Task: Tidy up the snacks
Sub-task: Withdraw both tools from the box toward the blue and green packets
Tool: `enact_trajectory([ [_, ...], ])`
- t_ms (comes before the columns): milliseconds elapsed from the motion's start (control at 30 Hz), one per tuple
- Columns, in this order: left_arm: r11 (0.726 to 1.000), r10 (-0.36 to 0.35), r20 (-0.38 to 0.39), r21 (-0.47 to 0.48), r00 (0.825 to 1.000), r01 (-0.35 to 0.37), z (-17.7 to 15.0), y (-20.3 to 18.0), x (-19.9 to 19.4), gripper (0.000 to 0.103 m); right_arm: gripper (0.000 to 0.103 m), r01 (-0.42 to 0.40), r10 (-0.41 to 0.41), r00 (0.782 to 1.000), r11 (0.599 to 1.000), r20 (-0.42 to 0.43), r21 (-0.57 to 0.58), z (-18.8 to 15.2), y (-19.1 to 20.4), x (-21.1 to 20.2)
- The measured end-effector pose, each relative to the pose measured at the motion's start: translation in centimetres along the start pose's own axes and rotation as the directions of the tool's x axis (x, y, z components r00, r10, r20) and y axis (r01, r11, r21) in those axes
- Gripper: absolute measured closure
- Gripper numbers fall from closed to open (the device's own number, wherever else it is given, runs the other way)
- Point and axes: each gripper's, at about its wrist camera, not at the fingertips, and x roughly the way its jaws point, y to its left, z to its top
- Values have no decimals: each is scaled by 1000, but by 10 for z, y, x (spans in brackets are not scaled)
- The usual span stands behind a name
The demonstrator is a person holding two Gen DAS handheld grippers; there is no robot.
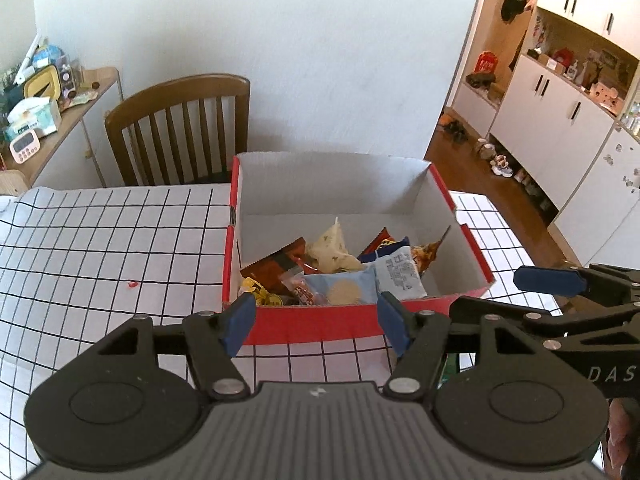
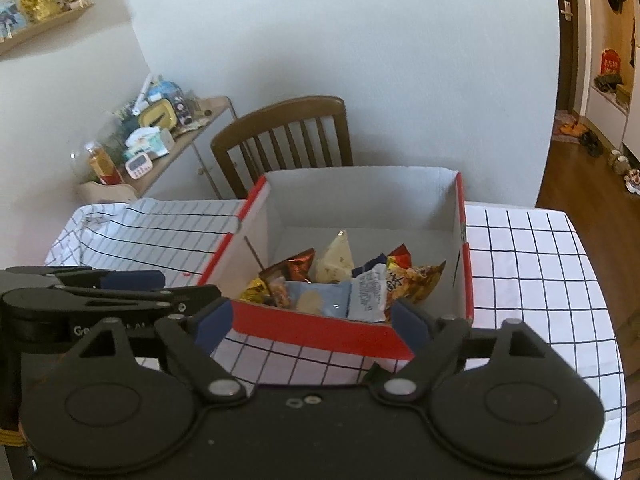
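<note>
The red box [image 1: 320, 322] sits on the checked tablecloth [image 1: 100, 248], long axis running away toward the chair [image 1: 180, 128], snack packets [image 1: 344, 276] piled at its near end. The left gripper [image 1: 316, 320] and right gripper [image 2: 312, 326] hover before its near wall, both with fingers spread wide and holding nothing.

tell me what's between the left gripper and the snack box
Only bare grid-checked tablecloth lies between the left gripper and the red snack box's near wall, seen in the left wrist view.

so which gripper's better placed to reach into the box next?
Marginally left, hedged. The left gripper is open and squarely facing the red box's near wall, the light-blue cookie packet just beyond. The right gripper, also open, meets the box at its corner.
</note>
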Motion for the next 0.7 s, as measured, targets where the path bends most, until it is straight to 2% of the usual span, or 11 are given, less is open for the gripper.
enact_trajectory([
  [233,999,-29,32,19,999,29,-15,-4,-27,33,12,-27,27,999,1000,26,-9,-11,10,-24],
  [367,998,-56,39,20,998,55,-26,-4,-39,30,2,-25,26,999,999,46,-21,-21,12,-37],
  [600,996,-77,22,40,997,77,-50,-7,-47,29,1,-54,54,998,998,37,-22,-44,14,-48],
  [700,994,-95,-9,55,995,96,-62,-10,-47,29,1,-60,61,998,998,26,-26,-56,14,-50],
])
